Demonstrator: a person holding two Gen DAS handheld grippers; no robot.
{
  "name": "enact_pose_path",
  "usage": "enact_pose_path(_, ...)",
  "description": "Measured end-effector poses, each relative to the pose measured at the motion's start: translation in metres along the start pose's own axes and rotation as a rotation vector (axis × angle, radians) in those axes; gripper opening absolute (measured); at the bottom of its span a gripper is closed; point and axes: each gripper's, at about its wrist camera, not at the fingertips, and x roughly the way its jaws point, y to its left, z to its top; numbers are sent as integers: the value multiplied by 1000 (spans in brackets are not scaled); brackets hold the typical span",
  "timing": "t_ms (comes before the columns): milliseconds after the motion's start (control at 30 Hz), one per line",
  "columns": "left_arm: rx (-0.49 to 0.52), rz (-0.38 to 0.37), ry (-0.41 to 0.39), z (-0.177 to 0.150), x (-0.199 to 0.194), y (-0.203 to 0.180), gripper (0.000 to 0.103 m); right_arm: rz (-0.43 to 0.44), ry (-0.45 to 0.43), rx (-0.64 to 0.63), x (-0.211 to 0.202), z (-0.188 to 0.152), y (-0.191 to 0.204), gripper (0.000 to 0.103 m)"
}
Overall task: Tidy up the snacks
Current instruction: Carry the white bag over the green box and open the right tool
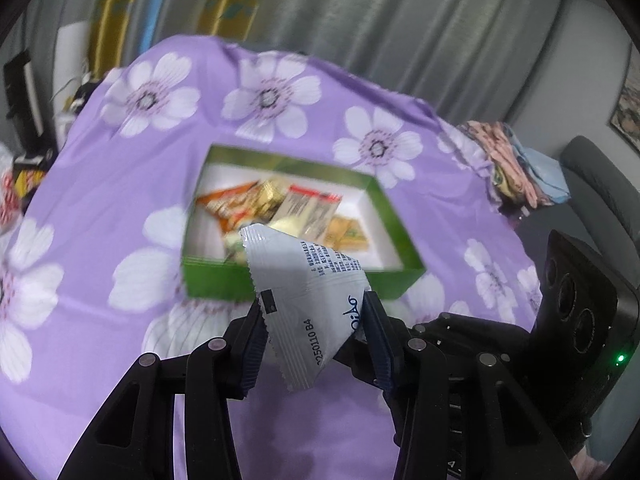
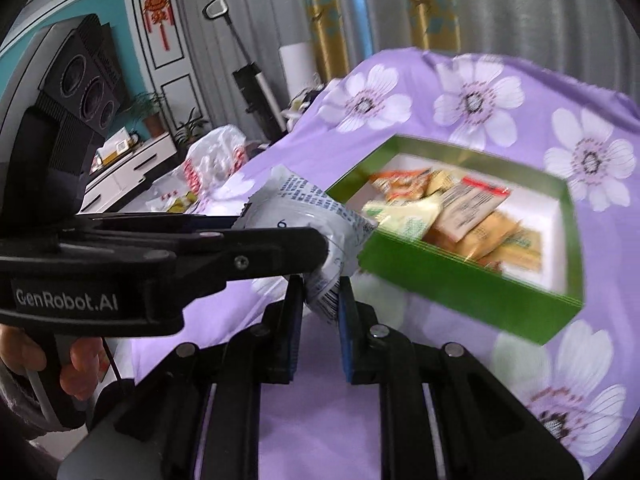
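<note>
Both grippers have hold of the same white snack packet (image 1: 308,304), a crinkly pouch with dark blue print and a date code along one edge, and it hangs in the air just short of the green box (image 1: 224,280). The left gripper (image 1: 316,312) has its two pads pressed against the packet's sides, one at the left edge and one at the right, so the pouch bulges up between them. Seen from the other hand, the right gripper (image 2: 320,300) is clenched on the packet's lower corner, where a barcode shows, while the left tool reaches in from the side with its fingers around the upper part of the pouch (image 2: 316,224). A person's hand (image 2: 76,364) grips the handle of that left tool at the lower left. The box sits open on a purple cloth printed with big white flowers (image 1: 132,96), which covers the table. Its inside is white, and it already holds a jumble of wrapped snacks (image 1: 276,204): orange, gold, pale and red-topped wrappers lying across one another, too blurred to read. In the right-hand view a crumpled white plastic bag (image 2: 216,156) with red markings lies beyond the cloth's edge. Grey curtains (image 1: 420,20) hang behind the table.
</note>
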Motion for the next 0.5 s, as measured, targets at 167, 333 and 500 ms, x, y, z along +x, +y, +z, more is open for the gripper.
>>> enact_pose_path(167, 38, -21, -25, 35, 25, -13, 46, -57, -42, 20, 1, 23, -30, 17)
enact_pose_path(333, 46, -27, -9, 58, 59, -15, 46, -83, -33, 51, 16, 38, -64, 17)
enact_pose_path(500, 45, -15, 36, 65, 90, -15, 46, -106, 10, 75, 37, 41, -86, 18)
